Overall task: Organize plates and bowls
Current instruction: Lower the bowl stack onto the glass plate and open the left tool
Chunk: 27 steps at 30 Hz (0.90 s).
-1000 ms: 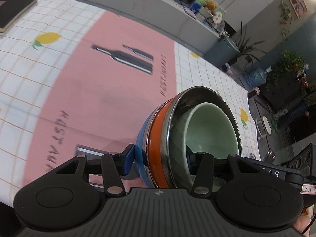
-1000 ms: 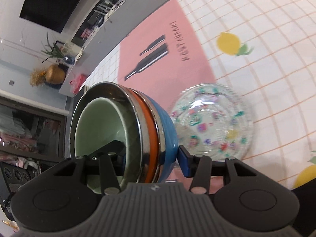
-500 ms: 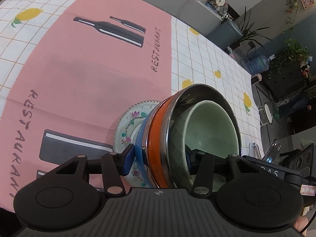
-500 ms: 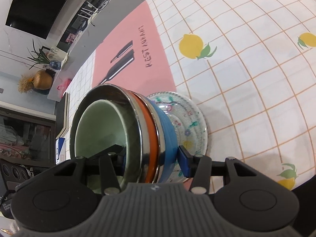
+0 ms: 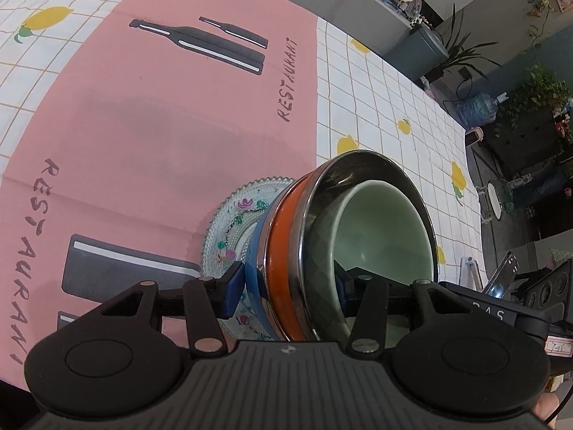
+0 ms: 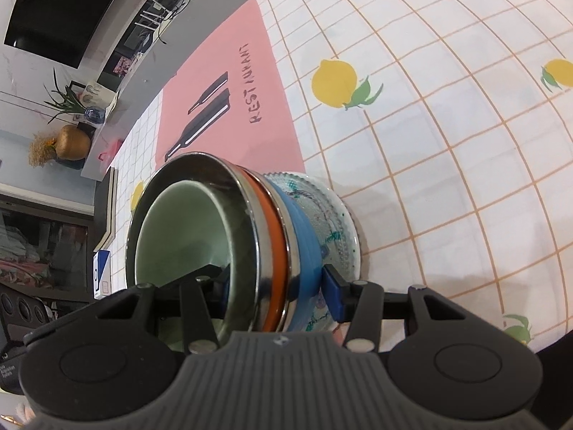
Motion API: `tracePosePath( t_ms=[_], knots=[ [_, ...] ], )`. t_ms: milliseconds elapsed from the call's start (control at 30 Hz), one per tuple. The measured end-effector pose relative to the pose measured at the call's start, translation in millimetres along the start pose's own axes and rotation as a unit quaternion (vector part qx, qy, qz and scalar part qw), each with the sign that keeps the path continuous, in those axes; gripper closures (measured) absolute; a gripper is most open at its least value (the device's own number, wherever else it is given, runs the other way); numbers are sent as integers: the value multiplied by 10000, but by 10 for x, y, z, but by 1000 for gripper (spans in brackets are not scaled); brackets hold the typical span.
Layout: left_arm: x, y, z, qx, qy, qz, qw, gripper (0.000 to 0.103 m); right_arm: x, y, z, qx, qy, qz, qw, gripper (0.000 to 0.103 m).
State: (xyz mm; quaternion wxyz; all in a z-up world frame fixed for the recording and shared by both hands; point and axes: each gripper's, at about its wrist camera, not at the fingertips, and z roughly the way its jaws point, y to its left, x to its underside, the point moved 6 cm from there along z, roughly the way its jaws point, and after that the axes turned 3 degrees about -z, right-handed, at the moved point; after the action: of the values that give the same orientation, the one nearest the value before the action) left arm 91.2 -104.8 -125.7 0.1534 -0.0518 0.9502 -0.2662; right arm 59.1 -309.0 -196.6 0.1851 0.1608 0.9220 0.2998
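Stack [image 5: 322,251]: I have four nested bowls gripped from two sides, the lowest one down on the plate. Mouths point up and tip toward each camera's inner side, so the stack's axis runs roughly upright.
Green bowl [image 5: 379,229]: innermost; pale glazed ceramic, smooth inside, with a diamond-quilted outer wall.
Steel bowl [image 5: 358,165]: polished metal, thin round rim, mirror-like inside.
Orange bowl [image 5: 283,251]: shows only as a matte band under the steel rim.
Blue bowl [image 6: 304,236]: lowest; a smooth, rounded wall.
Plate [image 5: 232,222]: clear pressed glass, with a beaded scalloped edge and small coloured flowers; it lies flat under the stack.
Cloth [image 6: 447,143]: white with an orange grid and yellow lemons.
Mat [image 5: 143,125]: flat pink, printed with dark bottles and "RESTAURANT"; the plate straddles its edge.
Left gripper [image 5: 286,288]: I see it clamped on the stack's wall, one blue pad outside on the blue bowl, the other inside the green bowl.
Right gripper [image 6: 277,286]: clamped likewise on the opposite wall.
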Motion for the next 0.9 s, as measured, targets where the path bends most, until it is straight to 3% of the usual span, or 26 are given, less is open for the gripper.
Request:
tracePosePath(
  t_ms=[400, 567, 700, 900],
  knots=[
    [-15, -22, 3, -25, 8, 167, 9999, 44, 5, 110, 10, 256, -13, -379, 9990, 51],
    [-46, 21, -55, 69, -104, 135, 9998, 38, -14, 208, -4, 538, -149, -781, 9954, 41],
    [-90, -6, -189, 113, -281, 179, 9994, 37, -39, 283, -33, 591, -162, -904, 9940, 31],
    [-145, -107, -501, 71, -705, 584, 9958, 34, -58, 447, -217, 995, -535, -1452, 9829, 27]
  ],
)
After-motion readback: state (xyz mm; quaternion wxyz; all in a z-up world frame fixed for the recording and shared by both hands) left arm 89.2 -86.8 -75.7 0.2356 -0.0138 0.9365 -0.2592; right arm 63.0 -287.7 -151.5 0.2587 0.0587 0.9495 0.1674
